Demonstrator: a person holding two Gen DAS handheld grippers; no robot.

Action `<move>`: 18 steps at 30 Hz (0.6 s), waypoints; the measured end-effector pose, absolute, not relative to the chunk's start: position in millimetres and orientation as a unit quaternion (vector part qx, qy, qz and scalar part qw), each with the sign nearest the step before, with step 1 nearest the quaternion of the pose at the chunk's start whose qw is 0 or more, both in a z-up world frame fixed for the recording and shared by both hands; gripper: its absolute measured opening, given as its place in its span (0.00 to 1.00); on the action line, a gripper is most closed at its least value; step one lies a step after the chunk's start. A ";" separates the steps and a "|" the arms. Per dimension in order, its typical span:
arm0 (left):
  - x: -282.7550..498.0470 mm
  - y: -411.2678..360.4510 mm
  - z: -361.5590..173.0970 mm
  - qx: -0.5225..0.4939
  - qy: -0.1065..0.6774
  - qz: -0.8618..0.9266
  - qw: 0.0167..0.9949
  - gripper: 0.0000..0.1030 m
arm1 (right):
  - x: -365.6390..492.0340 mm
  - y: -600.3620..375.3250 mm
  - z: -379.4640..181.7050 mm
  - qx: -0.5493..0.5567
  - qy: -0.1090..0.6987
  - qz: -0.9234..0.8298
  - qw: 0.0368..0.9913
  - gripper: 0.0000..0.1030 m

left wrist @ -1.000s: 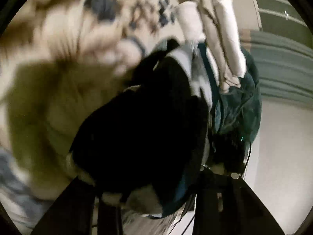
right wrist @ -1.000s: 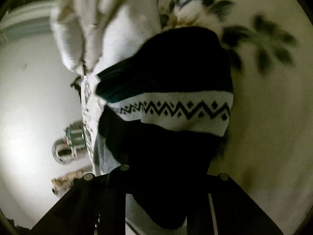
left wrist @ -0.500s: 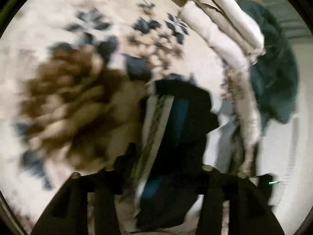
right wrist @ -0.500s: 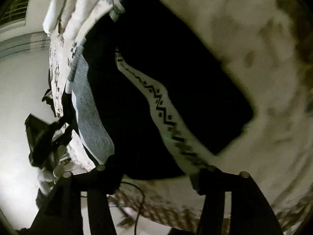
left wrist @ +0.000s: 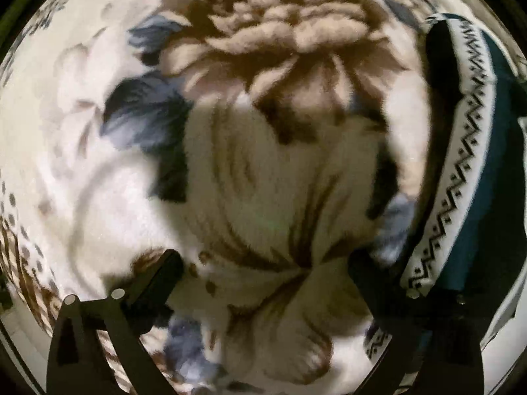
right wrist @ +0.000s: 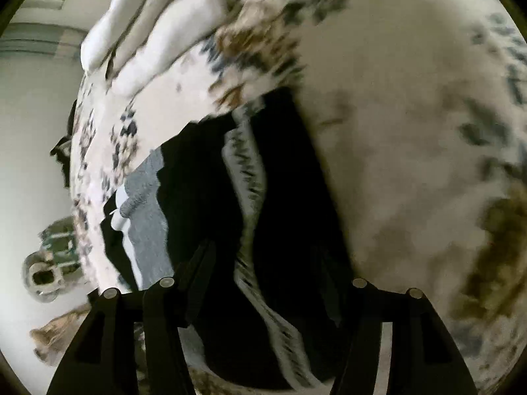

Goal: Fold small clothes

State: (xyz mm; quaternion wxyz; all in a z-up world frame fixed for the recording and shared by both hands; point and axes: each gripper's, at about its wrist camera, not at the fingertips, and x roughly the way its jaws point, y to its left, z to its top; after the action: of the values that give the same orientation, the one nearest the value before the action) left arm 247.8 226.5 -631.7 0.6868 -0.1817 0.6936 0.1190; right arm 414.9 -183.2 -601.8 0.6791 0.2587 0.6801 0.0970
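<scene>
The left gripper (left wrist: pixel 263 276) is seen with its jaws opening to full spread, and nothing but the floral plush blanket (left wrist: pixel 230 131) lies between them. The dark sweater (left wrist: pixel 467 151), which half a second ago filled the gap between those fingers, has been let go and is now found along the right edge of the left wrist view, its white zigzag band running top to bottom, just beside the right-hand finger.

In the right wrist view, the sweater (right wrist: pixel 283 197) is spread from the middle of the frame down to the bottom, between the fingers of the right gripper (right wrist: pixel 263 263). Its jaws are closing, but whether the pads are already pressed on the knit cannot be told: the fingers are black against black cloth and the frame is blurred. A grey garment (right wrist: pixel 148 217) lies at the sweater's left edge, and a stack of pale folded cloth (right wrist: pixel 148 26) is seen at upper left.

By the look of it, a fold has just been laid down and released on one side; a fresh grip by the right gripper seems to be under way for the next fold.
</scene>
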 end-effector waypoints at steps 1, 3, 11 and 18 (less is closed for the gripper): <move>248.6 227.7 -632.8 -0.179 0.698 0.122 0.683 1.00 | 418.9 -178.7 -602.9 0.245 0.683 0.087 0.682 0.03; 252.6 228.0 -635.7 -0.181 0.705 0.121 0.675 1.00 | 418.4 -183.1 -595.1 0.195 0.674 0.053 0.711 0.02; 293.1 244.7 -570.8 -0.246 0.651 0.132 0.706 1.00 | 415.0 -212.7 -598.0 0.207 0.721 0.078 0.657 0.33; 394.8 216.2 -540.0 -0.265 0.603 0.022 0.752 0.99 | 473.2 -188.7 -559.7 0.213 0.659 0.129 0.710 0.54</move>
State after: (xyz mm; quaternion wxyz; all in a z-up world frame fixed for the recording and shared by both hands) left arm 394.8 216.2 -540.0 0.7520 -0.2649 0.6032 0.0220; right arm 473.2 -188.7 -559.7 0.7100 0.2134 0.6585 0.1290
